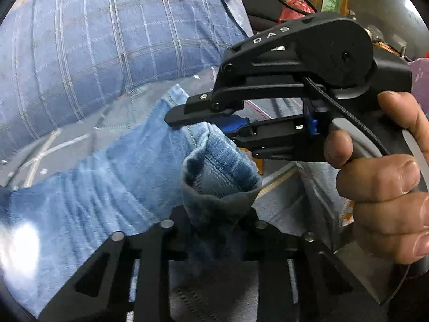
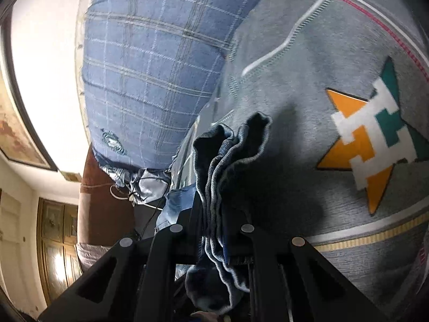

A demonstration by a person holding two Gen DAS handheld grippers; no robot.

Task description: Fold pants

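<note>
Light blue denim pants (image 1: 107, 182) lie stretched from the lower left toward the middle on a grey bedspread. A bunched, folded cuff (image 1: 219, 182) rises from between the fingers of my left gripper (image 1: 214, 230), which is shut on the cloth. My right gripper (image 1: 187, 126), held by a hand (image 1: 388, 187), comes in from the right and pinches another edge of the pants just above that cuff. In the right wrist view, several stacked hem layers of the pants (image 2: 230, 147) run down between the fingers of my right gripper (image 2: 219, 230), clamped tight.
A blue plaid pillow (image 1: 107, 40) (image 2: 150, 67) lies just behind the pants. The grey bedspread (image 2: 295, 94) has an orange and teal star (image 2: 362, 139). A wooden cabinet (image 2: 59, 241) stands off to the left, and a red bag (image 1: 295, 8) sits beyond the bed.
</note>
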